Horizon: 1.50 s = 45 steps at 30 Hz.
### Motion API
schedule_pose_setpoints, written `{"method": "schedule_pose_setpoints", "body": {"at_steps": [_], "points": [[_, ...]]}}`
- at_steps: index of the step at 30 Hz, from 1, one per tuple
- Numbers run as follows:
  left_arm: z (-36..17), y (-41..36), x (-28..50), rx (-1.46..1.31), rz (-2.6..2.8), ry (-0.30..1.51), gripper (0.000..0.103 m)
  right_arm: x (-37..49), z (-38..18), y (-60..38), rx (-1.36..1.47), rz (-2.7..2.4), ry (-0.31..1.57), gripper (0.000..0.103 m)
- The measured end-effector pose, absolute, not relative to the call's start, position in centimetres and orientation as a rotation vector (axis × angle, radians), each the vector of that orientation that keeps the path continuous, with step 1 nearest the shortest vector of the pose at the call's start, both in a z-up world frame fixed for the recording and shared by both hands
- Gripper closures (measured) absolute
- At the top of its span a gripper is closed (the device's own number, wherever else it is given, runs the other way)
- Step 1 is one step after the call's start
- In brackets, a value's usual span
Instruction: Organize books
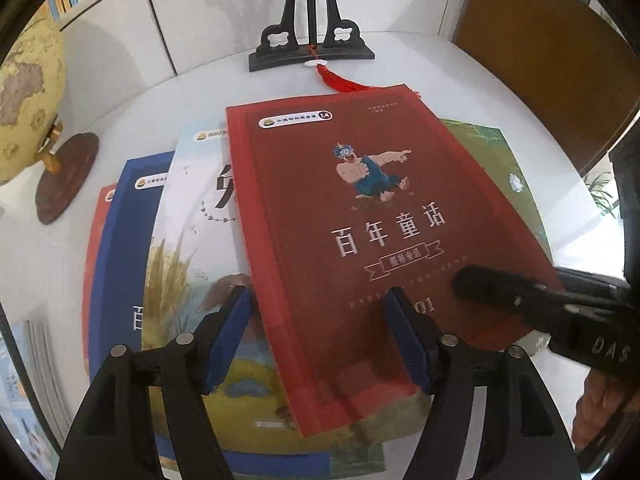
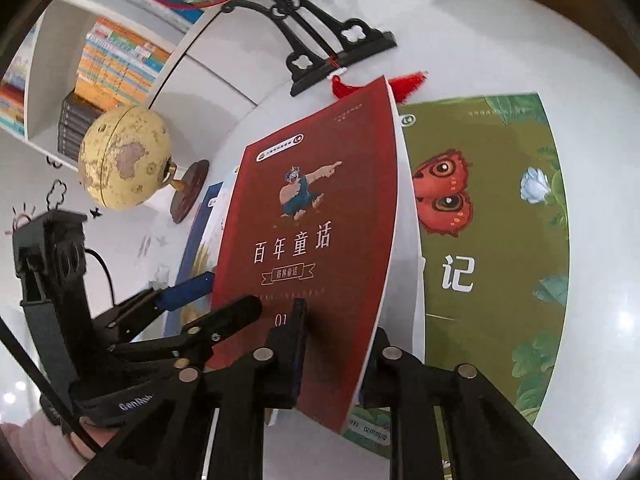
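I am partway through gathering the fanned books on the white bench (image 1: pixel 460 80). My right gripper (image 2: pixel 332 344) is clenched on the near edge of the red book (image 1: pixel 352 240), which lies on top of the spread and tilts up off the green book (image 2: pixel 492 240) beside it; in the right wrist view its right edge is clearly raised, with pale pages showing under the cover. My left gripper (image 1: pixel 320 300) hangs released over the red book's near left corner, one blue pad over the pale book (image 1: pixel 192 248) and the other over the red cover, gripping nothing. The blue book (image 1: pixel 120 248) and another red one peek out further left.

The step, as I judge it, is lifting the red book clear so the pile can be squared. Next I should either close the left gripper on the spine edge to share the load, or keep it off and carry the book with the right alone. The thin book may sag or slip from a one-edge hold. The tassel (image 1: pixel 344 80) at its far end could snag.
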<state>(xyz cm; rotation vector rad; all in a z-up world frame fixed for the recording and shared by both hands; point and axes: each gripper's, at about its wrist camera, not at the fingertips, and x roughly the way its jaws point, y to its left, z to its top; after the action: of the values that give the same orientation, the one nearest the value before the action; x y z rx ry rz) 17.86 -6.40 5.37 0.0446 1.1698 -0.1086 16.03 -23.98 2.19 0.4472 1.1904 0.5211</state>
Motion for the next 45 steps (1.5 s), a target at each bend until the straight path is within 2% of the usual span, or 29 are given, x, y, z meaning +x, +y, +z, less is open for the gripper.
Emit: {"method": "schedule_pose_setpoints", "body": {"at_steps": [5,7,11,15,18,19,21,23,29,34,45], "points": [[6.0,-5.0,18.4,-0.167,-0.097,1.195,0.038,16.1,1.9,-24.2,0.491,0.516,1.183,0.089],[7.3,-4.1,17.9,-0.306,-0.148,1.142,0.038,16.0,2.1,-24.4,0.473,0.503,1.178,0.089],[9.1,-4.4,17.5,-0.383,-0.232,1.066,0.037,16.1,2.0,-24.8,0.471,0.513,1.176,0.091],[6.0,-5.0,18.8,-0.564,-0.323,1.18,0.038,16.1,1.9,-25.0,0.47,0.528,1.169,0.092],[5.0,-6.4,18.7,-0.455,-0.284,1.192,0.038,16.2,1.5,-25.5,0.503,0.551,1.164,0.092],[5.2,-6.6,18.7,-0.429,-0.265,1.187,0.042,16.2,1.5,-25.4,0.494,0.556,1.163,0.092],[5.5,-6.4,18.9,-0.371,-0.183,1.196,0.066,16.3,1.8,-25.1,0.45,0.559,1.167,0.092],[5.3,-6.1,19.0,-0.334,-0.146,1.201,0.084,16.3,2.1,-24.8,0.418,0.551,1.167,0.092],[6.3,-7.5,18.4,-0.158,-0.142,1.149,0.086,15.3,4.0,-23.4,0.288,0.531,1.084,0.095],[7.5,-6.8,17.5,-0.178,-0.158,1.1,0.086,14.2,6.3,-22.4,0.186,0.539,1.012,0.095],[10.0,-2.9,14.9,-0.181,-0.11,1.045,0.086,11.6,9.4,-18.9,0.209,0.582,0.962,0.095]]}}
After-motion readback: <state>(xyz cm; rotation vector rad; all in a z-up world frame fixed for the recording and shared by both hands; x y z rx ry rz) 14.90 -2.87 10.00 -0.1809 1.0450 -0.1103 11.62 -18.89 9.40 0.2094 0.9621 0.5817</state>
